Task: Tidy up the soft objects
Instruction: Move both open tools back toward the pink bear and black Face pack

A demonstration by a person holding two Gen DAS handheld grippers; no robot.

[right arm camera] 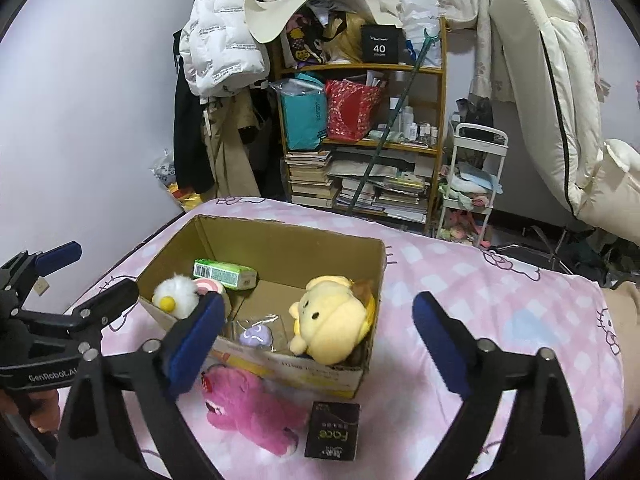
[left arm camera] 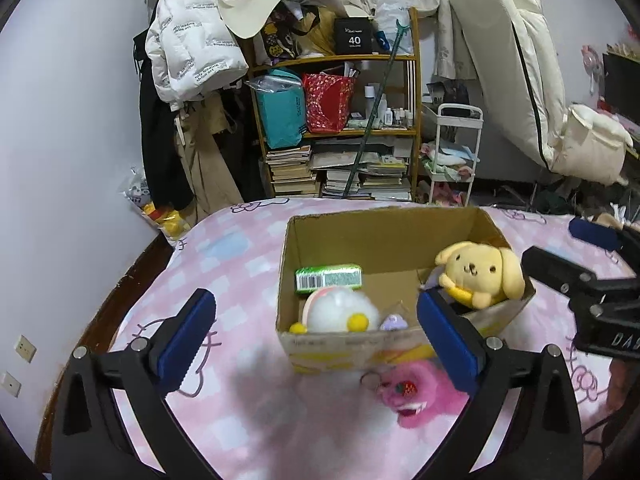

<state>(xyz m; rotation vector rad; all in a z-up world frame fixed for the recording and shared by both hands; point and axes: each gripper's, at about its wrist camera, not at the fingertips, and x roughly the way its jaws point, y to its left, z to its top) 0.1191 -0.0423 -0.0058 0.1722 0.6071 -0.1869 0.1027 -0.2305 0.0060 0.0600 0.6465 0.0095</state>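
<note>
Both your tools are empty, so you are between placements: the left gripper (left arm camera: 316,340) and right gripper (right arm camera: 320,352) stand with jaws spread wide, nothing between the pads; nearest, at lower centre of the right view, the pink plush (right arm camera: 248,412) lies on the pink bedsheet (right arm camera: 480,320) just before the cardboard box (right arm camera: 280,240), a black packet (right arm camera: 333,430) beside it; it looks the likely next pick, calling for a descent astride its body; farther in, the yellow dog plush (right arm camera: 332,320) slumps against the box's right wall, fluffy and limp.
</note>
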